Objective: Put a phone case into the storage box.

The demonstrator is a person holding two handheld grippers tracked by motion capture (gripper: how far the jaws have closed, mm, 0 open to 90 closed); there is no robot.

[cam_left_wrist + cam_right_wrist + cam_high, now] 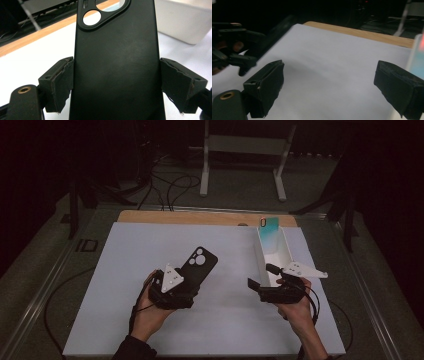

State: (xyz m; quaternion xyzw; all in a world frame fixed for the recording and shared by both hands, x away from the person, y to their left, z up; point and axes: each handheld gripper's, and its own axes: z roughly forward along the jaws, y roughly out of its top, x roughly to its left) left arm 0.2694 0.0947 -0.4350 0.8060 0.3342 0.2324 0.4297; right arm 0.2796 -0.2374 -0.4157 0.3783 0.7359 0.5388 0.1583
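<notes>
Black phone case gripped on the left; right jaws spread apart.

High view: the left gripper [186, 282] holds the phone case [199, 264] over the white mat [125, 270], left of the white box [272, 251]. Left gripper view: both pads [61, 80] press the case's edges. Right gripper view: the right gripper [329, 85] stands released, nothing between its jaws.

Left claw [186, 281] clamped; right claw [329, 85] gapes wide.

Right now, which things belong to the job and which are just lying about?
In the job:
- black phone case, clamped in the left gripper
- right gripper, jaws open, nothing between them
- white bin with a teal phone

Lying about:
- white stand
- floor cables
</notes>
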